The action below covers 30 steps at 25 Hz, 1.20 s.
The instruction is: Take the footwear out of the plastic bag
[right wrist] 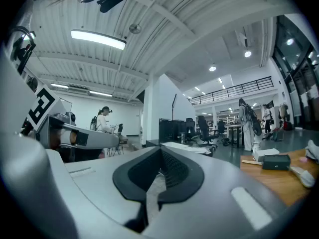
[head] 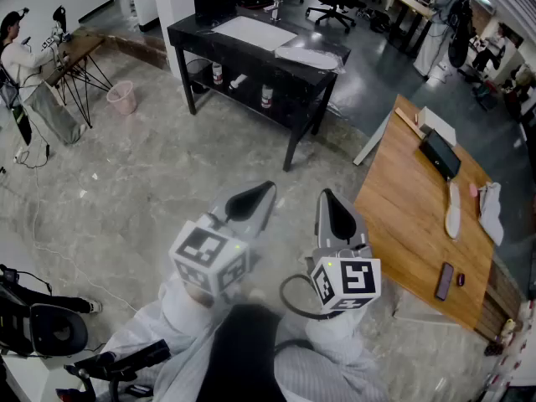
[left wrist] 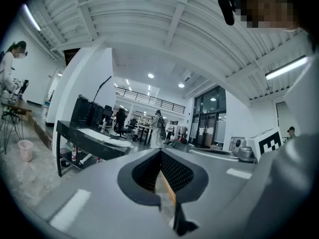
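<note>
The left tongs (head: 265, 191) and the right tongs (head: 326, 201) are held side by side and level above a grey concrete floor (head: 142, 182), well apart from every bench. In the left gripper view the left tongs (left wrist: 160, 157) are seen shut, pad against pad, with nothing caught between them. In the right gripper view the right tongs (right wrist: 160, 157) are likewise closed on nothing.

A wooden bench (head: 402, 224) is found to the right of the right tongs. On it, well away from both tongs, a pale sole-shaped piece of footwear (head: 452, 211) is laid flat. Just beside it, on the side farther from the tongs, a white crumpled bundle (head: 491, 212) is seen; whether that bundle is the plastic bag cannot be told. A black box (head: 440, 153) is set beyond them on the same bench, and a dark phone (head: 444, 280) is laid toward the bench's near end.

Ahead of both tongs a black bench (head: 197, 36) is placed. Far off to the left of the left tongs a pink bin (head: 121, 97) is stood on the floor, near a person (head: 21, 57) at a small table.
</note>
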Each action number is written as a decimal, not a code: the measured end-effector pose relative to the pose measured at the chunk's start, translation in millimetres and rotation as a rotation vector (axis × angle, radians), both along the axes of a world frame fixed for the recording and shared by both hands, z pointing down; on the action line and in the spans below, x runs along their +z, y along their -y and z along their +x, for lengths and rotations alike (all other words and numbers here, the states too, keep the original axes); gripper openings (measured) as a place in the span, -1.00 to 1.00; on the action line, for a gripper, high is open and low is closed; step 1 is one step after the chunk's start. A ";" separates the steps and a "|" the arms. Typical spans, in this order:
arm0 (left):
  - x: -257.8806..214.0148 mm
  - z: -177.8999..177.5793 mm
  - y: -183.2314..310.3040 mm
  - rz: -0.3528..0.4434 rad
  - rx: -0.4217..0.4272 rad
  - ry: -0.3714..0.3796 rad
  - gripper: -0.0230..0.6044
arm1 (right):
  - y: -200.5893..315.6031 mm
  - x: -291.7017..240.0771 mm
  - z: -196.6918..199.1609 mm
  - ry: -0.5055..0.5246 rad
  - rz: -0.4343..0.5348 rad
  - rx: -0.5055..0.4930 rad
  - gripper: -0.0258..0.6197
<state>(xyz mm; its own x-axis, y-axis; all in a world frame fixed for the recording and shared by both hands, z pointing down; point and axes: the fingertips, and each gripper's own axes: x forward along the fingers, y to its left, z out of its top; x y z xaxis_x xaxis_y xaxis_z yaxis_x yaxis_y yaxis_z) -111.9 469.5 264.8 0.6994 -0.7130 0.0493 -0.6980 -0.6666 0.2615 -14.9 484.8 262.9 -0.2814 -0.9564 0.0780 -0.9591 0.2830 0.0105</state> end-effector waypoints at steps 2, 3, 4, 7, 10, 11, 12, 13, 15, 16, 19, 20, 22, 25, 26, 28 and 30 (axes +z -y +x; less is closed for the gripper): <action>-3.2 -0.1 3.4 0.002 -0.003 -0.004 -0.93 | 3.6 -0.5 -1.7 -0.001 0.003 -0.003 -0.89; -3.9 -0.2 4.8 0.002 -0.004 -0.004 -0.93 | 5.2 -0.1 -2.0 0.000 0.005 -0.002 -0.89; -3.9 -0.4 6.0 0.001 -0.006 -0.003 -0.93 | 6.5 0.7 -2.0 0.003 0.007 0.000 -0.89; -3.2 -1.3 9.0 0.001 -0.014 0.000 -0.93 | 10.2 1.6 -2.0 0.010 0.010 0.000 -0.89; -2.2 -0.9 11.6 -0.001 -0.020 0.004 -0.93 | 14.2 0.6 -1.5 0.002 0.012 0.006 -0.88; -2.0 0.0 12.5 -0.002 -0.021 0.006 -0.93 | 15.4 0.9 -0.6 -0.001 0.013 0.010 -0.88; -1.8 1.0 13.6 -0.002 -0.021 0.007 -0.93 | 16.6 1.4 0.2 0.000 0.012 0.012 -0.88; -1.5 2.3 15.0 -0.001 -0.021 0.008 -0.93 | 17.9 2.0 0.9 0.003 0.011 0.010 -0.88; 0.3 6.3 18.8 0.001 -0.022 0.008 -0.93 | 20.9 4.5 3.5 0.016 0.005 0.003 -0.88; 1.8 9.1 20.8 0.001 -0.023 0.008 -0.93 | 22.6 6.7 6.0 0.021 0.004 0.002 -0.88; 7.7 18.1 26.2 -0.006 -0.020 0.014 -0.93 | 27.6 12.1 12.7 0.026 0.001 0.002 -0.88; 9.5 20.7 28.8 -0.010 -0.018 0.014 -0.93 | 30.2 13.6 14.7 0.027 -0.001 0.002 -0.88; 13.1 24.0 36.8 -0.018 -0.019 0.012 -0.93 | 38.8 17.3 18.1 0.028 -0.011 0.005 -0.88; 19.0 23.9 60.4 -0.031 -0.028 0.016 -0.93 | 61.3 22.9 20.9 0.027 -0.029 0.007 -0.88; 20.2 23.7 72.0 -0.035 -0.031 0.017 -0.93 | 71.9 24.4 21.7 0.026 -0.033 0.007 -0.88; 22.6 23.0 100.7 -0.040 -0.043 0.019 -0.93 | 98.7 27.7 23.2 0.025 -0.039 0.006 -0.88; 25.2 22.7 137.2 -0.039 -0.055 0.030 -0.93 | 132.7 31.2 25.3 0.023 -0.040 0.008 -0.88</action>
